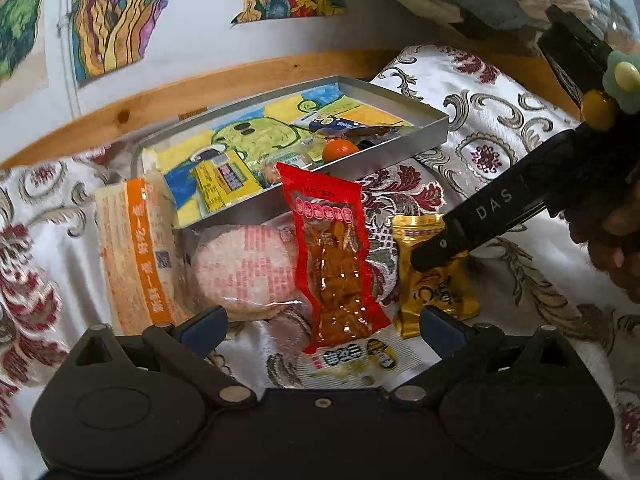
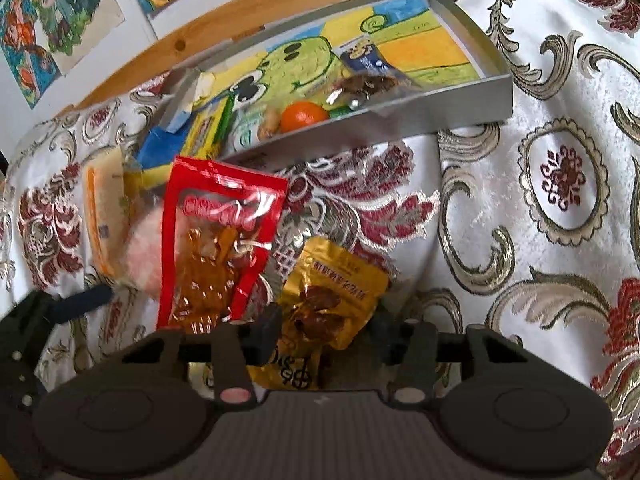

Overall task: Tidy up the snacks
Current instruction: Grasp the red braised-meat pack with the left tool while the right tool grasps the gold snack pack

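A red snack packet (image 1: 332, 260) lies on the patterned cloth, its lower end between the wide-apart fingers of my open left gripper (image 1: 322, 330). To its right a gold packet (image 1: 432, 280) lies flat. One black finger (image 1: 460, 232) of my right gripper rests over it. In the right wrist view the gold packet (image 2: 328, 296) sits between the fingers of my right gripper (image 2: 325, 330), which stand apart on either side of it. The grey tray (image 1: 400, 148) behind holds an orange (image 1: 340, 150), a yellow packet (image 1: 228, 182) and other wrapped snacks.
A round pink cracker packet (image 1: 244, 264) and an orange-striped packet (image 1: 136, 256) lie left of the red packet. A wooden rail (image 1: 240, 80) and a wall with drawings stand behind the tray. A person's hand (image 1: 612, 248) holds the right gripper. Bare cloth (image 2: 540, 200) spreads to the right.
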Demonstrator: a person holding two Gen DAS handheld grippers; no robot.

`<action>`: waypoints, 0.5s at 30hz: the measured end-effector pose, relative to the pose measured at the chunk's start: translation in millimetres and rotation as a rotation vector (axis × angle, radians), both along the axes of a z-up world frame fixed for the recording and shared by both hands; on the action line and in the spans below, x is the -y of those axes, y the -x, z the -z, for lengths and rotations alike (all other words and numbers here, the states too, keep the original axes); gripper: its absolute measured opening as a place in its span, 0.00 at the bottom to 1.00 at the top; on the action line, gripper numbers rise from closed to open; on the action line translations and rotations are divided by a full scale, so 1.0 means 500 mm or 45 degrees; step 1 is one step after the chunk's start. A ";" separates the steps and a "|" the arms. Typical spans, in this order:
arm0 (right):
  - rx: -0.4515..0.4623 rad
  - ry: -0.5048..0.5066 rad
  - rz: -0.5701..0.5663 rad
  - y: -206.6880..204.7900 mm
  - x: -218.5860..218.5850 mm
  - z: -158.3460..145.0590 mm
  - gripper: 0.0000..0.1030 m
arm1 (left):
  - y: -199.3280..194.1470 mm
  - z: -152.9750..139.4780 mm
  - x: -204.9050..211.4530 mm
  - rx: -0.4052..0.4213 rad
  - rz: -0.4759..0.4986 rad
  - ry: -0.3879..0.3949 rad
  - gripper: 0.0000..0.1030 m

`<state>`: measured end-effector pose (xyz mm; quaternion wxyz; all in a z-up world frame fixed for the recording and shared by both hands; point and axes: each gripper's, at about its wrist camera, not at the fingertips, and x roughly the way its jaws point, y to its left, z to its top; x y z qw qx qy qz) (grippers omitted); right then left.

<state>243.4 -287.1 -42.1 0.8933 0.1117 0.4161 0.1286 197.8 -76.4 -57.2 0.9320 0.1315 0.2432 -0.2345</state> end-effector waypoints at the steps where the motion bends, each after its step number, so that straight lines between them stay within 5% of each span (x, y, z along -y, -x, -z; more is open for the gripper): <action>1: 0.002 -0.006 -0.004 0.000 0.000 -0.002 0.51 | -0.003 0.000 -0.003 -0.017 0.007 0.028 0.96; 10: -0.087 -0.057 -0.005 -0.011 0.005 0.017 0.56 | -0.048 0.005 -0.015 -0.189 0.122 0.233 0.83; 15: -0.082 -0.066 -0.018 -0.003 0.015 0.023 0.53 | -0.079 0.014 -0.021 -0.228 0.077 0.213 0.75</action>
